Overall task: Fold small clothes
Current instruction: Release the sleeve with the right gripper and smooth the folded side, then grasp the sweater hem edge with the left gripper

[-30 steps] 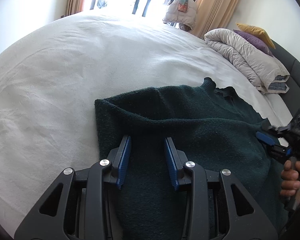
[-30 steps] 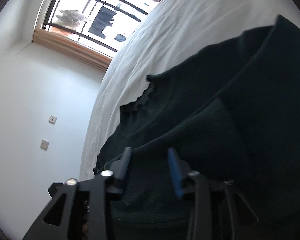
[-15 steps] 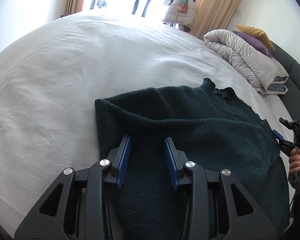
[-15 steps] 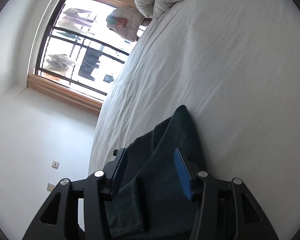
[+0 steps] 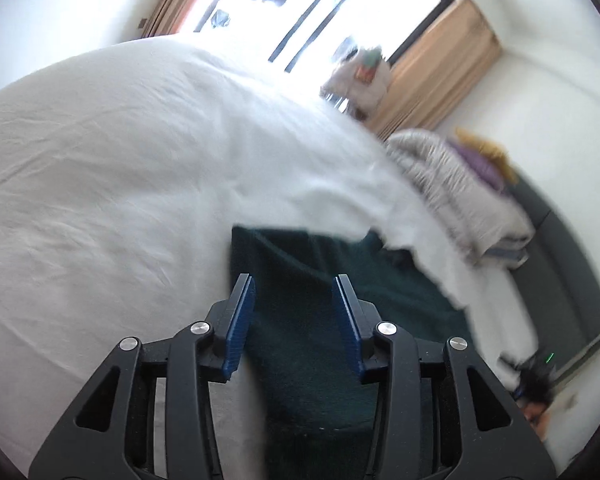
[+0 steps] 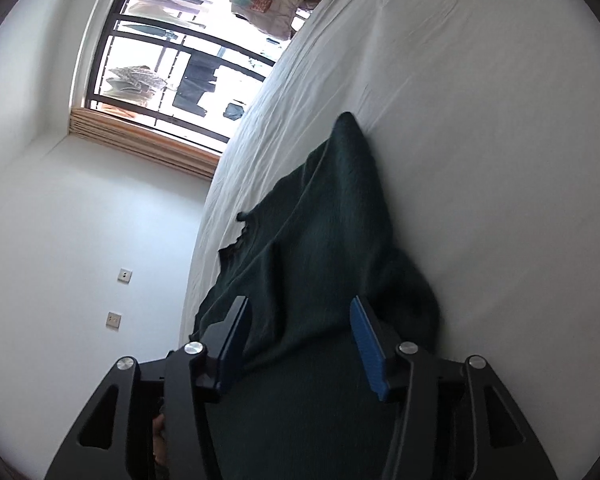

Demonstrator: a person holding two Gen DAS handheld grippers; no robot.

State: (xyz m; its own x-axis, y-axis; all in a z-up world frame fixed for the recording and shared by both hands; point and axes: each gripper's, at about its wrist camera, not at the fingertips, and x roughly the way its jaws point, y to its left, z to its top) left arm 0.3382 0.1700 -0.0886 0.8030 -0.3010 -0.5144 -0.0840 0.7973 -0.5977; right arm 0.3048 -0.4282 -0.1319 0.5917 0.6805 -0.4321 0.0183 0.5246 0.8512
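Observation:
A dark green knit sweater (image 5: 308, 320) lies folded on the white bed sheet (image 5: 120, 184). My left gripper (image 5: 294, 312) is open and empty, jaws apart above the sweater's near left part. The left wrist view is blurred. My right gripper (image 6: 300, 334) is open and empty, hovering over the sweater (image 6: 320, 240), which stretches away from it to a pointed far corner. The right gripper and the hand holding it also show at the lower right of the left wrist view (image 5: 534, 380).
A grey quilt (image 5: 456, 184) with purple and yellow pillows is piled at the bed's right side by a dark headboard (image 5: 568, 264). A window with curtains (image 5: 432, 68) and hanging laundry (image 6: 260, 4) is beyond the bed. A white wall with sockets (image 6: 124, 276) is at left.
The left gripper has tilted up and swung, blurring its view; the sweater now fills less of it. The right gripper has drawn back slightly along the sweater. Both stay open.

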